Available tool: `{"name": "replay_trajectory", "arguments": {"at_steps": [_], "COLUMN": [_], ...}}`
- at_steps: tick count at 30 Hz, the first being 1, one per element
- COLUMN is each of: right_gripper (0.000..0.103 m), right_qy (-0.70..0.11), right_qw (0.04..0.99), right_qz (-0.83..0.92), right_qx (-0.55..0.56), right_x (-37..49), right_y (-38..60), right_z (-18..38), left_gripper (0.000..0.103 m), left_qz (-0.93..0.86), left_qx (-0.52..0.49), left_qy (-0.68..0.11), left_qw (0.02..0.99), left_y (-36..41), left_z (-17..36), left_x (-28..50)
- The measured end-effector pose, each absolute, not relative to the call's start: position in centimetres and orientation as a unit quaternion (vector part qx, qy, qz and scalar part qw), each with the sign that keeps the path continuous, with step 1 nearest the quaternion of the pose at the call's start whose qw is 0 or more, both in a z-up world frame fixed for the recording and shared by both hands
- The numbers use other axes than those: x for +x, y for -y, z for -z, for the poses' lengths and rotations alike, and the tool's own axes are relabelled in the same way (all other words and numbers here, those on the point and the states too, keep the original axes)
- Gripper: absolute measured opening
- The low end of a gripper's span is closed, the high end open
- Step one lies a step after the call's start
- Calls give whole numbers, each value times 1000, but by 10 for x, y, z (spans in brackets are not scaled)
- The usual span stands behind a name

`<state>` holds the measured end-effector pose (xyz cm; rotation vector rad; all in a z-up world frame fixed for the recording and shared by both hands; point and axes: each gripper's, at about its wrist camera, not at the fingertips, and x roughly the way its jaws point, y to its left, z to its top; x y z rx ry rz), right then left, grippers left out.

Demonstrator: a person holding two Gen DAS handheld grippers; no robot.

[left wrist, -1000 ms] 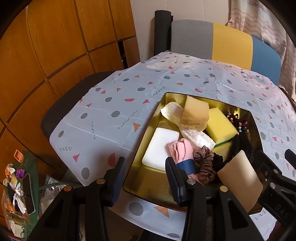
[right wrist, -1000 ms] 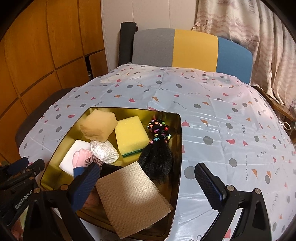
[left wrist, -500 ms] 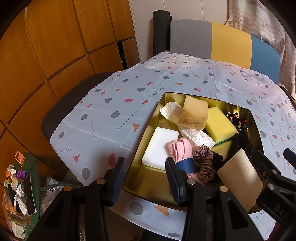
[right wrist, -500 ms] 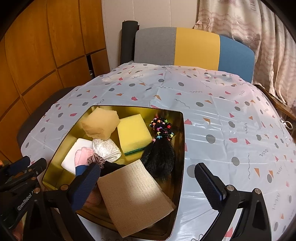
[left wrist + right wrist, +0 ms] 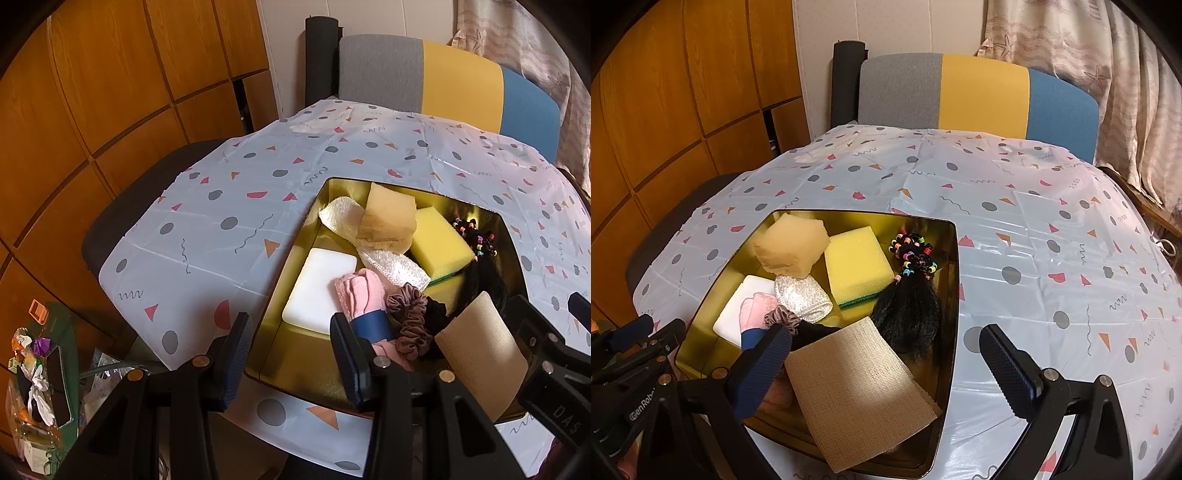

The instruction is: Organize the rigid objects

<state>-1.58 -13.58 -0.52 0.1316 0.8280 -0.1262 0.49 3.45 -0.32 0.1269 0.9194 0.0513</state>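
A gold metal tray [image 5: 955, 280] [image 5: 295, 236] sits on the patterned tablecloth. In it lie a tan sponge [image 5: 792, 245] [image 5: 388, 221], a yellow sponge [image 5: 857, 264] [image 5: 439, 243], a white block [image 5: 319, 291] [image 5: 733, 312], a pink rolled cloth [image 5: 360, 291], a silver scrubber [image 5: 801, 297], scrunchies [image 5: 410, 317], a black hairpiece with beads [image 5: 910, 295] and a beige mesh sheet [image 5: 857, 391] [image 5: 484, 350]. My left gripper [image 5: 291, 358] is open and empty over the tray's near left corner. My right gripper [image 5: 886, 373] is open and empty over the tray's near right edge.
A grey, yellow and blue chair back [image 5: 979, 96] stands behind the table. Wooden panelling [image 5: 92, 92] lines the left wall, a curtain [image 5: 1108, 74] hangs at the right. A cluttered green stand [image 5: 37, 376] sits low at the left. Bare tablecloth [image 5: 1052, 240] lies right of the tray.
Both grippers have drawn back and up slightly from the tray; their jaws stay open. The tray's contents have not moved.
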Motion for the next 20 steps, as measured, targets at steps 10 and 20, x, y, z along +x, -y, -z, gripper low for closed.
{"name": "replay_trajectory", "arguments": {"at_steps": [10,20], "right_gripper": [103,103], "right_qy": [-402,-402], "right_qw": [911,911], "right_qz": [60,62], "right_qx": [66,69], "right_x": [-16,-15], "right_y": [138,140], "right_z": [5,6], "left_gripper": [44,44], "left_qz": [-23,-22], "left_qx": [62,61], "left_qy": [-446,-449], "left_qw": [892,891], "left_y": [-33,-33], "left_z": [5,6], "left_x": [5,6]}}
